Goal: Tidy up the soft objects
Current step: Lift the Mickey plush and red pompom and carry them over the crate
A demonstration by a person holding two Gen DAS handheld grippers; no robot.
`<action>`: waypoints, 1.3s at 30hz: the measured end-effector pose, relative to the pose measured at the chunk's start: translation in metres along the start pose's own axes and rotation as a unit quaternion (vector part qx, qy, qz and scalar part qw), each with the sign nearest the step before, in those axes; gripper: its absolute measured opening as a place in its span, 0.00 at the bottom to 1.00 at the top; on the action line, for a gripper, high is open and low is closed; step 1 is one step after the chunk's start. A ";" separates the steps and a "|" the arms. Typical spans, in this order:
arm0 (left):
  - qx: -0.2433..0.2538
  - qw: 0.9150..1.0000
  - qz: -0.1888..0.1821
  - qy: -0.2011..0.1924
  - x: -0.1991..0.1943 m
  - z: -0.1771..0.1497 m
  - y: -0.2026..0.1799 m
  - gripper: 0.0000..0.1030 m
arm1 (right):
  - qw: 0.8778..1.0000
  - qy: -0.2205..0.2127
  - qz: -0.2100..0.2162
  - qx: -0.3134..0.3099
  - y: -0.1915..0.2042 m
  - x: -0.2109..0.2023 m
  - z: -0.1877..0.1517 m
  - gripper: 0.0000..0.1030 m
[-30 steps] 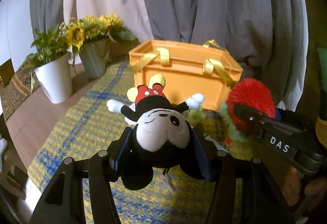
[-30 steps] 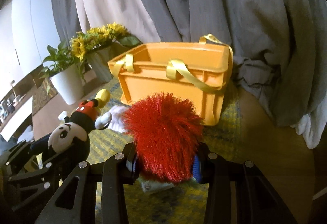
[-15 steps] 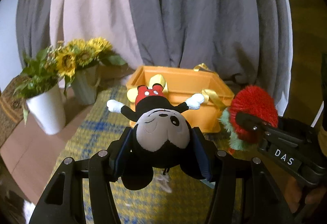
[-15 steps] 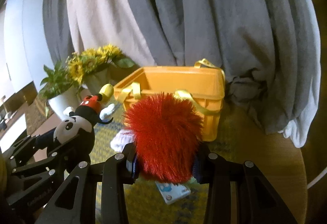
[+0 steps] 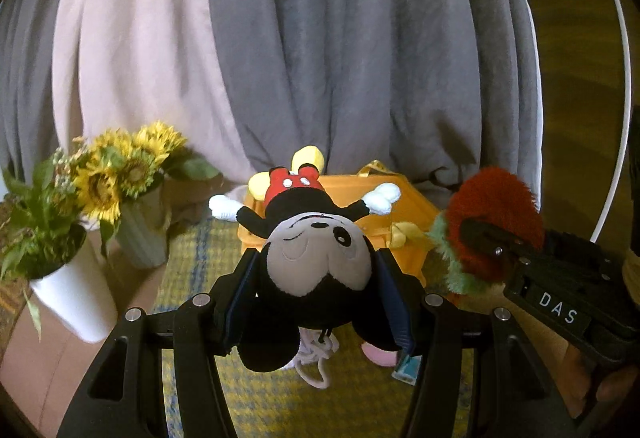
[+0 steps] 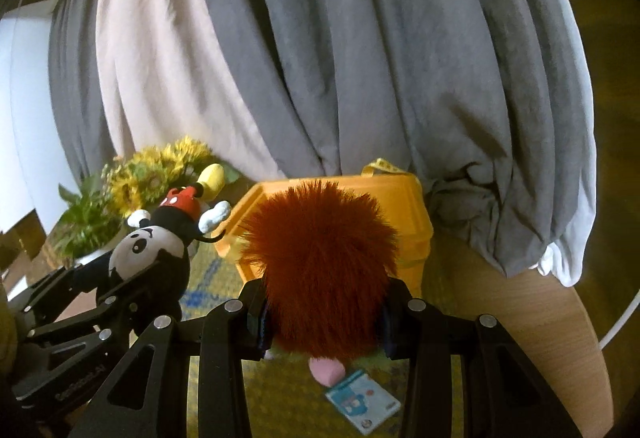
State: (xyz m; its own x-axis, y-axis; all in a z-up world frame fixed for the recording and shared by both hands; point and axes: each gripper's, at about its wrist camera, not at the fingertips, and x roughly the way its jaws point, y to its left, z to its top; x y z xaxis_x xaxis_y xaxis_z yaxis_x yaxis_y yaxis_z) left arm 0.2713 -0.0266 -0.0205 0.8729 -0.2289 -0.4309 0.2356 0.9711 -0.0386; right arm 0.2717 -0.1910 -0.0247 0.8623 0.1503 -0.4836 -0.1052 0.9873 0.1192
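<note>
My left gripper [image 5: 318, 294] is shut on the head of a Mickey Mouse plush [image 5: 316, 254], held in the air with its feet pointing away. It also shows in the right wrist view [image 6: 160, 234]. My right gripper [image 6: 324, 314] is shut on a furry red plush [image 6: 324, 262], which shows with green fur at its base in the left wrist view [image 5: 496, 210]. An orange basket [image 6: 416, 214] with yellow ribbon handles stands on the yellow-blue woven mat [image 5: 192, 262] beyond and below both toys, also in the left wrist view [image 5: 412, 206].
A white pot with a green plant [image 5: 72, 290] and a vase of sunflowers [image 5: 136, 194] stand left of the mat. Grey and beige curtains [image 5: 320, 58] hang behind. A small blue-white card [image 6: 362, 400] and a pink piece [image 6: 326, 372] lie on the mat below.
Both grippers have risen with their plush toys. The basket now sits lower and smaller in both views, and the curtains fill more of them.
</note>
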 end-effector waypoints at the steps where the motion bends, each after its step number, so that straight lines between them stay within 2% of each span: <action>1: 0.003 1.000 -0.003 -0.001 0.002 0.003 0.002 0.55 | 1.000 -0.005 -0.004 0.001 0.002 0.000 0.002 0.39; 6: 0.011 1.000 -0.018 -0.011 0.011 0.017 0.014 0.55 | 1.000 -0.024 -0.020 0.003 0.011 0.002 0.012 0.39; 21: 0.023 0.998 -0.025 -0.043 0.050 0.053 0.029 0.55 | 0.996 -0.069 -0.048 -0.004 0.020 0.032 0.051 0.39; 29: 0.052 0.997 -0.035 -0.044 0.097 0.068 0.030 0.55 | 0.996 -0.062 -0.059 0.005 0.006 0.071 0.065 0.39; 39: 0.061 0.997 -0.035 -0.032 0.162 0.074 0.036 0.55 | 0.996 -0.039 -0.076 0.013 -0.011 0.129 0.074 0.39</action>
State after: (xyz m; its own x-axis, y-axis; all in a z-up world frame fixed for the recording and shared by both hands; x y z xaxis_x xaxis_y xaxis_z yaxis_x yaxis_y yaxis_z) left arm 0.4535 -0.0337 -0.0248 0.8767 -0.3042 -0.3727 0.3446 0.9377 0.0453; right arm 0.4209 -0.1860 -0.0241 0.9030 -0.0053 -0.4295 0.0404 0.9965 0.0726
